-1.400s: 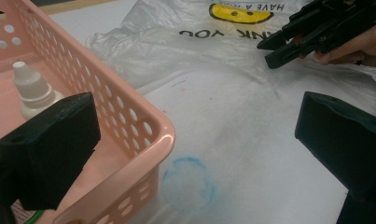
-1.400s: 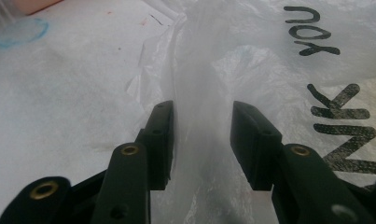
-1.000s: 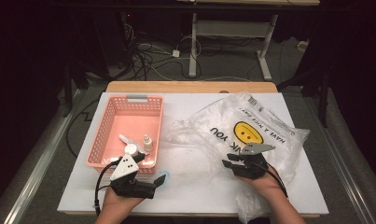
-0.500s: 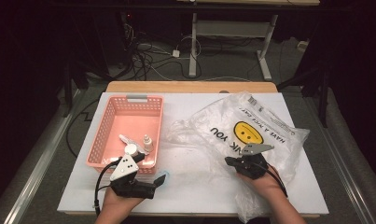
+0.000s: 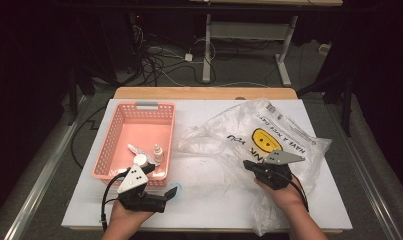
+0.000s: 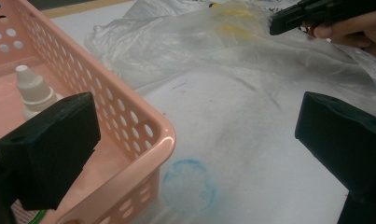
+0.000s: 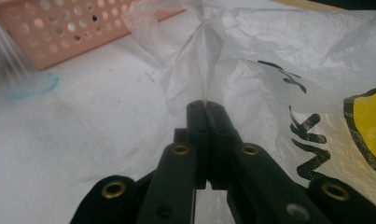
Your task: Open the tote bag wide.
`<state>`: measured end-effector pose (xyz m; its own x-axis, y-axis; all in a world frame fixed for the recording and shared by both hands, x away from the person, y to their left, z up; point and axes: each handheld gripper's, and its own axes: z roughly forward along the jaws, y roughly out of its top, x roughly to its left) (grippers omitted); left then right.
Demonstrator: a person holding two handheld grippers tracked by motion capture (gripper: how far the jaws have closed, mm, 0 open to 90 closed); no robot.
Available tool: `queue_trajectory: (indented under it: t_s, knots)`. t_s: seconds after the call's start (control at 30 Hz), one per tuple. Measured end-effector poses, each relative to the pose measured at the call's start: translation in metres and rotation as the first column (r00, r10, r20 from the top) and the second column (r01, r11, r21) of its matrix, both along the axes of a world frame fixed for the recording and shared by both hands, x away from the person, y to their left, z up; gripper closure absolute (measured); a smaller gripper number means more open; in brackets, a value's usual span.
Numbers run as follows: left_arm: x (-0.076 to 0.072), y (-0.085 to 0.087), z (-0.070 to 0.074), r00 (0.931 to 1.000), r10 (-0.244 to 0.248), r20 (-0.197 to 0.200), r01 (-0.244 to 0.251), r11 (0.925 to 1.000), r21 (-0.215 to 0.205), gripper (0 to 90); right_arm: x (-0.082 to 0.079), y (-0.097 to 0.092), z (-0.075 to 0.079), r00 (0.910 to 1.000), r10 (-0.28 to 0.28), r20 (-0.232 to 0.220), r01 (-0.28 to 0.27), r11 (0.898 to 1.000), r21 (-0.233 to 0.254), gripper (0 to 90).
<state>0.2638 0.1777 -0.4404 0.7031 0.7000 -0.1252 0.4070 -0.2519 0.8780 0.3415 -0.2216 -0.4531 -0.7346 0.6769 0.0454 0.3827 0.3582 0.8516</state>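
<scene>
Right gripper [image 7: 205, 106] is now clenched on a fold of the plastic bag [image 5: 269, 135] at the counter's right side, lifting it. Left gripper [image 5: 173, 192] waits released, shifted little, beside the pink basket's [image 5: 120, 125] near corner. Opening the bag looks next.

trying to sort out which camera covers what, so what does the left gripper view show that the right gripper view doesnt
Left gripper view alone: a white dropper bottle inside the pink basket, the left gripper with jaws wide apart, and the other hand farther off.

Right gripper view alone: the right gripper shut on a pinched fold of the clear plastic bag, plus the bag's yellow face print and black lettering.

Both: basket, bag, white table, blue ring mark.
</scene>
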Motion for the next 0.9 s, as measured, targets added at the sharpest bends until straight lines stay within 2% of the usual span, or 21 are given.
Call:
queue_trajectory:
  t_s: [0.2,0.27,0.4,0.47,0.53,0.63,0.9]
  knots:
    - [0.002,0.004,0.000,0.9999,0.005,-0.009,-0.005,0.9999,-0.016,0.0,0.013,0.007,0.012,0.9999,-0.011,-0.001,0.011,1.000,0.027,90.0]
    - [0.001,0.006,0.001,1.0000,0.007,-0.006,-0.007,0.9998,-0.021,0.0,0.015,0.009,0.014,0.9998,-0.011,0.018,0.010,1.000,0.025,90.0]
    - [0.003,0.012,0.001,0.9997,0.026,-0.004,-0.026,0.9992,-0.031,0.0,0.011,0.008,0.011,0.9988,-0.020,0.045,0.017,0.997,0.081,90.0]
    - [0.004,0.014,0.001,0.9992,0.039,-0.008,-0.039,0.9986,-0.037,0.0,0.010,0.010,0.011,0.9983,-0.005,0.057,0.003,0.999,0.046,90.0]
    - [0.005,0.017,0.001,0.9989,0.047,-0.011,-0.047,0.9981,-0.039,0.0,0.008,0.008,0.012,0.9985,-0.003,0.055,-0.001,0.998,0.070,90.0]
    - [0.005,0.019,0.002,0.9982,0.059,-0.010,-0.060,0.9975,-0.039,0.0,0.007,0.009,0.015,0.9973,0.007,0.074,-0.012,0.998,0.065,90.0]
    - [0.006,0.023,0.002,0.9970,0.077,-0.012,-0.077,0.9962,-0.041,0.0,0.004,0.004,0.025,0.9946,0.002,0.104,-0.012,0.995,0.098,90.0]
